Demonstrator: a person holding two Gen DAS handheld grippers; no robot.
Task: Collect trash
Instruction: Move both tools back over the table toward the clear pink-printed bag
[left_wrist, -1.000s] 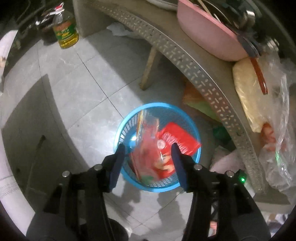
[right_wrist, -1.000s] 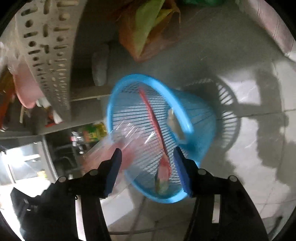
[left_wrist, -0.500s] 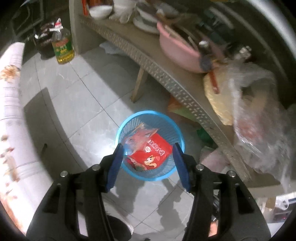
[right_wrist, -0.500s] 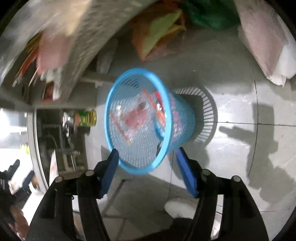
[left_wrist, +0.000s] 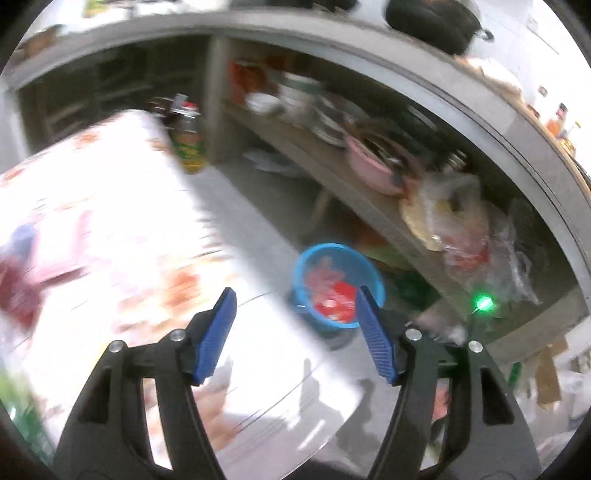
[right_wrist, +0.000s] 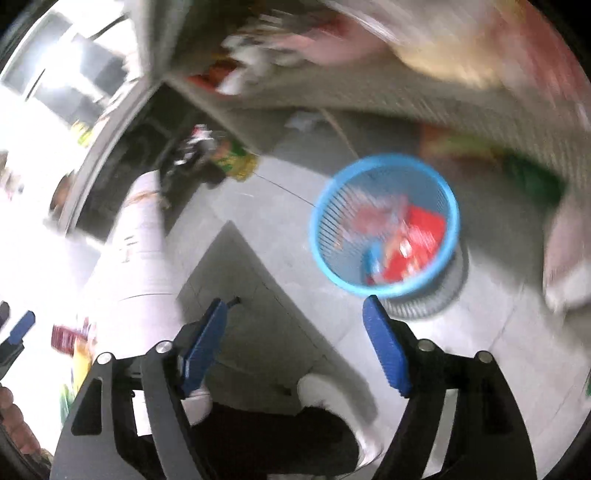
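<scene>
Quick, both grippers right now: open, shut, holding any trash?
Left gripper: jaws opening, nothing between them.
Right gripper: jaws opening, nothing between them.

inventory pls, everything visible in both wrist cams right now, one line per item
Basket: 1, blue mesh, on the floor by the shelf.
Wrappers: several, red and clear, inside the basket.
Oil bottle: 1, yellow label, on the floor.
Basin: 1, pink, on the lower shelf.
Plastic bags: several, clear, on the shelf's end.
Pot: 1, black, on the counter.
Tablecloth: 1, white patterned, blurred.
Shoes: 2, white, on the floor.
Left tongs: blue pads, opening, nothing between.
Right tongs: blue pads, opening, nothing between.
</scene>
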